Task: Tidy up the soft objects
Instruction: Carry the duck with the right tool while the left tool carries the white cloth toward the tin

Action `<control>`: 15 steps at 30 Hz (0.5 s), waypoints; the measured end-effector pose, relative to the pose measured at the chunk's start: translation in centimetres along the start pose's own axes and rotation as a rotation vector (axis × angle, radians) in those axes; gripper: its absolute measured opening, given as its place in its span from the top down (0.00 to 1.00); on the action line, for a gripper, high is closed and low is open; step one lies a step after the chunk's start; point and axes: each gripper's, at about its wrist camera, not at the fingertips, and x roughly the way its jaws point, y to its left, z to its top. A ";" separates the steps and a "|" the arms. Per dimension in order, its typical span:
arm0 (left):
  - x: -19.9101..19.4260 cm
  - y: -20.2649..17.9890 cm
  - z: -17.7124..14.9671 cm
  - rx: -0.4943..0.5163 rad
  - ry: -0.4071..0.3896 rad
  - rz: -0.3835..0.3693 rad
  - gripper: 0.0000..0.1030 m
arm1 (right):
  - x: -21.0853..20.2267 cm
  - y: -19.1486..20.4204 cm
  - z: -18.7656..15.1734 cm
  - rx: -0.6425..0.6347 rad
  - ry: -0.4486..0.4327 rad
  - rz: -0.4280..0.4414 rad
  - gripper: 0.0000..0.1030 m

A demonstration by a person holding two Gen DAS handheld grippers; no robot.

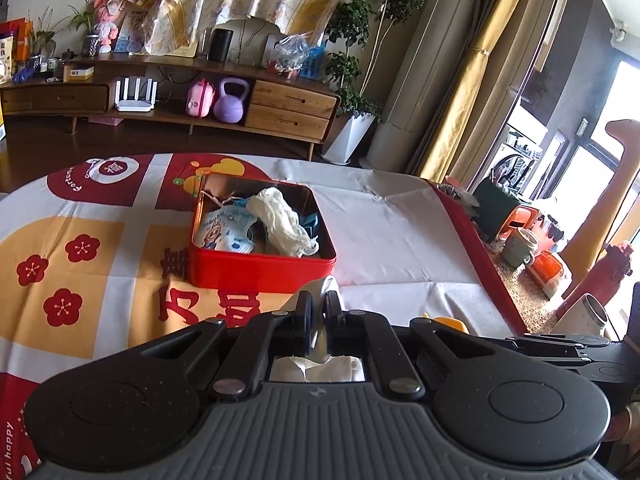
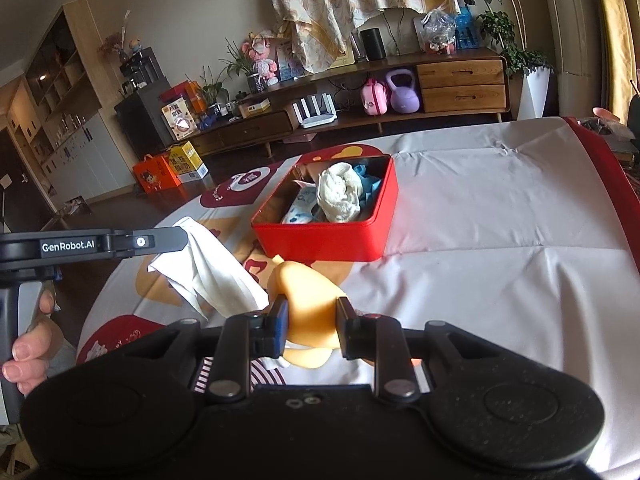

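Observation:
A red tin box (image 1: 260, 270) stands on the table; it holds a white knitted cloth (image 1: 286, 222), a printed blue-and-white pouch (image 1: 226, 232) and something blue. The box also shows in the right wrist view (image 2: 320, 240) with the white cloth (image 2: 340, 192) inside. My left gripper (image 1: 319, 312) is shut on a white tissue (image 1: 316, 320), held in front of the box; in the right wrist view the tissue (image 2: 212, 268) hangs from the left gripper (image 2: 182, 236). My right gripper (image 2: 312, 320) is shut on a soft yellow-orange toy (image 2: 308, 300) just before the box.
A patterned red, orange and white tablecloth (image 1: 400, 232) covers the table. The table's right edge (image 1: 480, 248) drops to a floor with cups and jars. A wooden TV cabinet (image 1: 200, 96) stands behind, with a kettlebell (image 1: 231, 100).

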 end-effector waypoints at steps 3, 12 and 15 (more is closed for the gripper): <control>-0.2 -0.3 0.7 0.017 -0.013 0.000 0.94 | -0.1 0.1 0.7 0.008 -0.009 0.005 0.78; -0.6 -0.8 4.0 0.051 -0.075 -0.003 0.94 | 0.5 0.6 3.1 -0.002 -0.027 0.008 0.77; -0.3 -0.8 5.2 0.060 -0.088 -0.003 0.94 | 1.0 0.6 4.2 -0.001 -0.035 0.010 0.77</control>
